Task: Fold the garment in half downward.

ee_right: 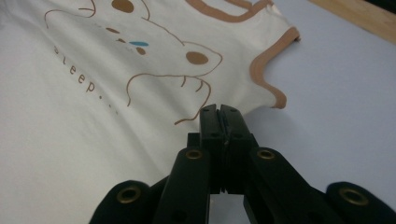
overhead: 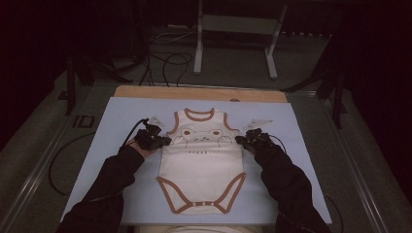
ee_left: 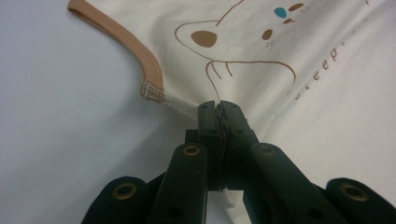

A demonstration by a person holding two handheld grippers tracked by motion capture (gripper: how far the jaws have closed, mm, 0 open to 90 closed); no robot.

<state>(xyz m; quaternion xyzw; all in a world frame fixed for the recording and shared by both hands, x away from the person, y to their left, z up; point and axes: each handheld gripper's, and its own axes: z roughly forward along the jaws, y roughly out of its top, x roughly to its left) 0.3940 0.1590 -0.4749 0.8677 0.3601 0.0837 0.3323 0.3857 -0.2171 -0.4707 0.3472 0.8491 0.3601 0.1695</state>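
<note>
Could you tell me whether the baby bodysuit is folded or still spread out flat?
Spread flat. The bodysuit lies front up on the mat, bear print and snap crotch showing; left gripper and right gripper pinch its side edges.

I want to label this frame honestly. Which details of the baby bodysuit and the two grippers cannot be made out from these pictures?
- Baby bodysuit, high view: the printed word is too small to read; the right gripper view shows "sleep...".
- Left gripper, left gripper view: the closed jaws hide how much side-seam fabric they pinch.
- Right gripper, right gripper view: the same, at the other side edge.
- Crotch snaps, high view: too small to tell whether fastened.
- Bodysuit's back: hidden against the blue mat.
</note>
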